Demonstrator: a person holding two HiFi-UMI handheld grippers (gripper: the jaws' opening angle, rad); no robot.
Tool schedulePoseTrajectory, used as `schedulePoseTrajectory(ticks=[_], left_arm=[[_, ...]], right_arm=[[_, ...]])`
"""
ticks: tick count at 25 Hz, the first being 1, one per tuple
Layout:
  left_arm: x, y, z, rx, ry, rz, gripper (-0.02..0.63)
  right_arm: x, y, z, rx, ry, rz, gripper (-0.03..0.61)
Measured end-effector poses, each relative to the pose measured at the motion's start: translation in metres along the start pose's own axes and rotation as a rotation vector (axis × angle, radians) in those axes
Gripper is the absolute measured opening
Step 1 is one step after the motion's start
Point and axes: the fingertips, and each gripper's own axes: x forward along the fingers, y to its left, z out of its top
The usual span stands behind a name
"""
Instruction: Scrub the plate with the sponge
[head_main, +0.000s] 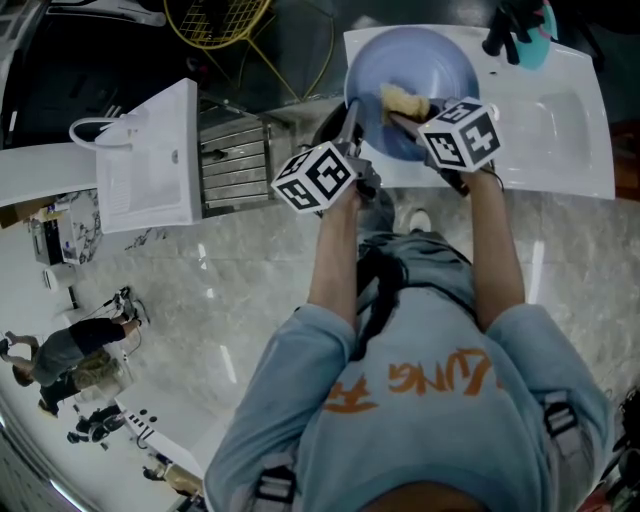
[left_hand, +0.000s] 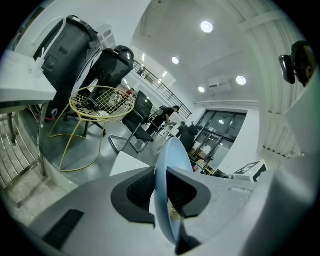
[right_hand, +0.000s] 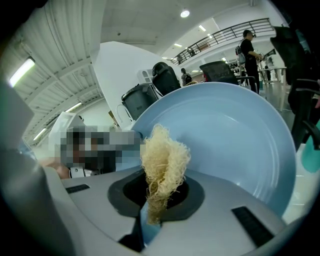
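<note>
left tongs (left_hand: 161, 194) clenched on rim of round light-blue plastic plate (right_hand: 235, 140), plate edge-on between them. right tongs (right_hand: 154, 202) grasping fluffy pale-yellow fibre sponge (right_hand: 164, 159), sponge right at plate's inner face, just ahead

Head view: we look steeply down from overhead.
Gripper views: we sit close behind the jaws.
Shared: the plate (head_main: 430, 60).
</note>
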Motion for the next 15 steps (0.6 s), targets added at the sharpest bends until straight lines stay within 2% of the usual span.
schedulePoseTrajectory(ticks=[7, 15], left_arm=[[-0.008, 0.008, 0.008, 0.011, -0.011, 0.030, 0.051], [-0.010, 0.014, 0.011, 0.005, -0.023, 0.051, 0.051]], right_arm=[[-0.019, -0.046, -0.011, 0.092, -0.009, -0.141, 0.036], [-0.041, -0.084, -0.021, 0.145, -0.015, -0.302, 0.035]])
